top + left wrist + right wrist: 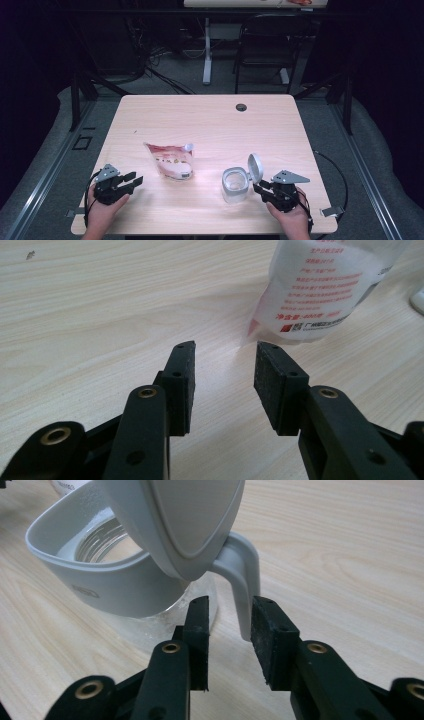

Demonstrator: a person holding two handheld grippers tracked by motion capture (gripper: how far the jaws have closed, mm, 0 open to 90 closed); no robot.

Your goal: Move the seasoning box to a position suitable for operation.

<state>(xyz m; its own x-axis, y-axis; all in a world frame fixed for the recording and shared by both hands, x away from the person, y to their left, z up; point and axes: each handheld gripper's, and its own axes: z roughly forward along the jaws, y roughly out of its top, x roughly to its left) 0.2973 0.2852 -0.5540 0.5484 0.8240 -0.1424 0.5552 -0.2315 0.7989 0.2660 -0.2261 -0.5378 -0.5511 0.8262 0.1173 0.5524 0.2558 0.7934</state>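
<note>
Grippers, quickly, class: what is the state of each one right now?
Left gripper: open, holding nothing; the pouch lies just ahead.
Right gripper: open, gripping nothing; the jar lid's grey tab sits between its jaws.

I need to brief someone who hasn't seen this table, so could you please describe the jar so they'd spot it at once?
On the wooden table, look near the front edge, right of the pouch. The jar stands upright just ahead of the right gripper: clear glass with a grey collar, and its grey lid flipped open.

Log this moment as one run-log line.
left gripper: open, empty, near pouch | right gripper: open, at jar lid's hinge arm | lid: flipped up
</note>
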